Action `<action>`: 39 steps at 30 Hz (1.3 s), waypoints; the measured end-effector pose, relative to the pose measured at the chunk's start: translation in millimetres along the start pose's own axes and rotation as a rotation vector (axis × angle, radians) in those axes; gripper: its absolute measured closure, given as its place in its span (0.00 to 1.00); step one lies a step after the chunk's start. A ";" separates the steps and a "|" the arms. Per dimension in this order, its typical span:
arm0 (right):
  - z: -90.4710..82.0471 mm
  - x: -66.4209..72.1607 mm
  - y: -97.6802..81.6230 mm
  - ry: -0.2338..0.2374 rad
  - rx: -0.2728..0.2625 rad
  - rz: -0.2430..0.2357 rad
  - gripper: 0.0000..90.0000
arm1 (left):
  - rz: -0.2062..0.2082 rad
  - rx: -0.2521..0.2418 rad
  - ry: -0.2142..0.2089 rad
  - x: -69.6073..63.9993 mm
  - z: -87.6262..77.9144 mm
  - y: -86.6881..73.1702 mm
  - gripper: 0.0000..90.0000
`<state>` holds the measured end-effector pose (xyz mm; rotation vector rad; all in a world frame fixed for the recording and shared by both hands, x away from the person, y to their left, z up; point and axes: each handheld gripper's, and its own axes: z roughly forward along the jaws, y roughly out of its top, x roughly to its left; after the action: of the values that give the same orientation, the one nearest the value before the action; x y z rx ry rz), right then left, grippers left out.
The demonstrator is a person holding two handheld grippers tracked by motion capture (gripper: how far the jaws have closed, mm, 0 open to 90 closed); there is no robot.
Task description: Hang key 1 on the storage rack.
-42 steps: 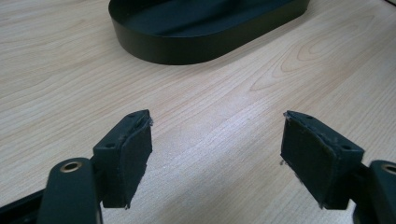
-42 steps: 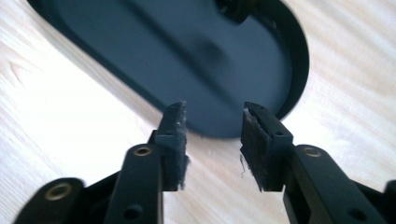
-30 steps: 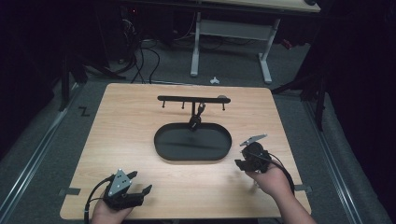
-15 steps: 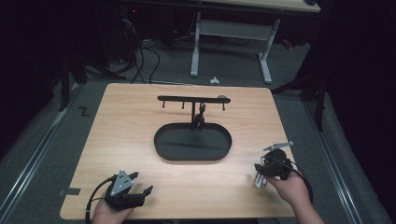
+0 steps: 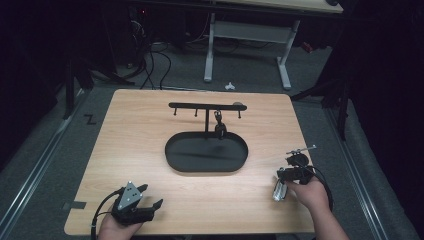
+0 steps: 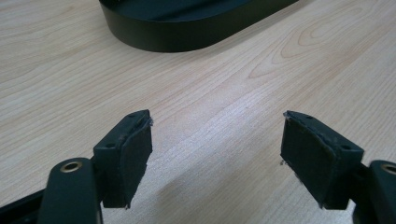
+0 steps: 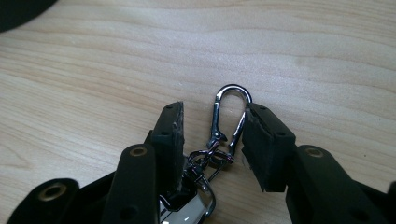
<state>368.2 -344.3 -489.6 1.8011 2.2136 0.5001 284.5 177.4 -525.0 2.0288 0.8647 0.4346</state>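
The key chain's snap hook (image 7: 231, 114) lies on the desk (image 5: 150, 110) near its front right corner, and its silver tag (image 5: 278, 191) points toward the front edge. The right gripper (image 7: 214, 116) is low over it. Its jaws have just been closing with the hook between them; one pad touches the hook, the other stands a little off, so we judge that there is no grip yet.

The step in hand seems to be the pick-up. Next the jaws must close fully and then lift.

Behind stands the hook rack (image 5: 206, 106) on its oval tray (image 5: 172, 150), where another key chain (image 5: 219, 125) hangs and takes one hook. The left gripper (image 6: 217, 140) waits open and empty near the front left corner.
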 end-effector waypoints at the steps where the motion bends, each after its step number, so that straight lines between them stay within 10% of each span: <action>1: 1.2 -0.2 0.7 -0.006 0.008 -0.004 0.66 | 0.000 -0.001 0.000 0.0 0.0 0.0 0.28; 21: 7.0 46.4 8.6 0.065 0.090 -0.218 0.82 | 0.009 0.001 -0.002 0.1 -0.6 1.0 0.28; 39: 8.3 47.9 11.3 0.048 0.134 -0.243 0.77 | 0.013 0.000 -0.003 0.8 -0.9 1.4 0.28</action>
<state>371.7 -294.6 -491.3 1.5623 2.5091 0.3554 285.1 177.9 -523.3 2.0353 0.8504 0.4389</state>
